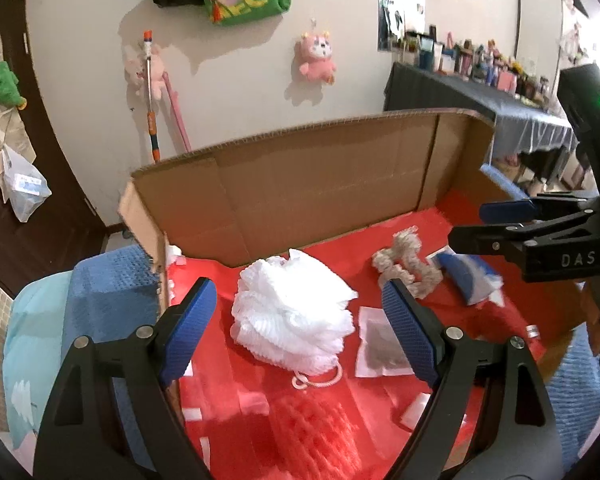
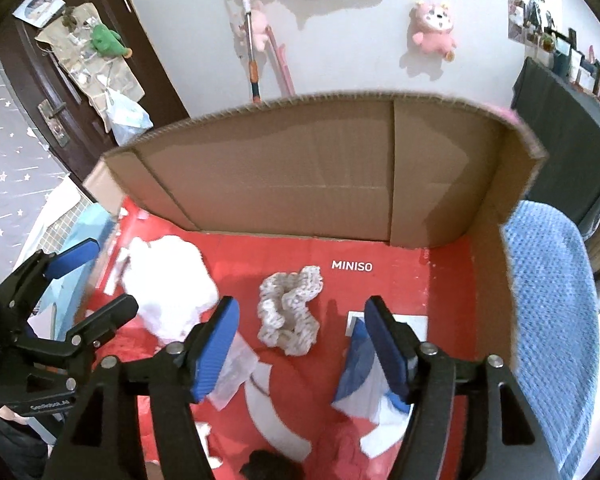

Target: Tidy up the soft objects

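Observation:
A white mesh bath puff (image 1: 294, 312) lies in a cardboard box (image 1: 320, 176) with a red floor; it also shows in the right wrist view (image 2: 168, 284). A cream knitted scrunchie (image 1: 404, 264) (image 2: 290, 314) lies in the middle. A blue-and-white cloth (image 1: 470, 276) (image 2: 364, 384) lies to the right. My left gripper (image 1: 300, 320) is open, its jaws on either side of the puff, just above it. My right gripper (image 2: 300, 344) is open above the floor between scrunchie and cloth; it also shows in the left wrist view (image 1: 488, 224).
A red fuzzy item (image 1: 312, 428) and a small sachet (image 1: 380, 344) lie on the box floor. Blue towels drape the box sides (image 2: 552, 320) (image 1: 108, 300). A dark item (image 2: 268, 464) sits at the near edge. Plush toys hang on the wall (image 1: 316, 56).

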Available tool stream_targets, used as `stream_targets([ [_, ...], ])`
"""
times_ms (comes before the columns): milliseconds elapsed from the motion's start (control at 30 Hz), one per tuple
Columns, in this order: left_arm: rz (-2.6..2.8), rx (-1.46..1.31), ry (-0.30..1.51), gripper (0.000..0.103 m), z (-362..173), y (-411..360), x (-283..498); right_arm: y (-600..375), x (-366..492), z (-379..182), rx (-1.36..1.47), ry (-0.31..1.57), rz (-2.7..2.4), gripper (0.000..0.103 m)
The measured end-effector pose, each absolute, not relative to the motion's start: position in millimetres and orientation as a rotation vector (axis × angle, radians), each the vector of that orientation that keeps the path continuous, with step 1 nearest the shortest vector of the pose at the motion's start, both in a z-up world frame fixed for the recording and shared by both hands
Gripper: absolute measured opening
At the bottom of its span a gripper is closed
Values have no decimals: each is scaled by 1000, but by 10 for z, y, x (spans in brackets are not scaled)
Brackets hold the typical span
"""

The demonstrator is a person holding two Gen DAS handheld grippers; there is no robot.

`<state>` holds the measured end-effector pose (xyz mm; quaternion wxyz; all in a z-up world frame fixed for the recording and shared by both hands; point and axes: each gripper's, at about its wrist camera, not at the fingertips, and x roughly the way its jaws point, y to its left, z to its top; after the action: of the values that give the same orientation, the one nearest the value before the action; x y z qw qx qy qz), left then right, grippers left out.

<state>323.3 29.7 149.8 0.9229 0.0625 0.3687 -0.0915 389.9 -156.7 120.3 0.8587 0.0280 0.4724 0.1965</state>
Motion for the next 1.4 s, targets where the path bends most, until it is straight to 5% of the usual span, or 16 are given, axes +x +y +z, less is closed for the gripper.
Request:
stream_targets([
  [467, -137, 55, 519, 98, 1998, 311, 2202, -1769, 2795, 1999, -9, 690, 372, 102],
  [900, -95, 64, 354, 103, 1966, 170, 1097, -1946, 1597, 2095, -39, 492, 319, 103],
  [1400, -99, 14, 450, 103, 1213, 75, 697, -2032, 992, 1314, 19, 541, 294, 103],
])
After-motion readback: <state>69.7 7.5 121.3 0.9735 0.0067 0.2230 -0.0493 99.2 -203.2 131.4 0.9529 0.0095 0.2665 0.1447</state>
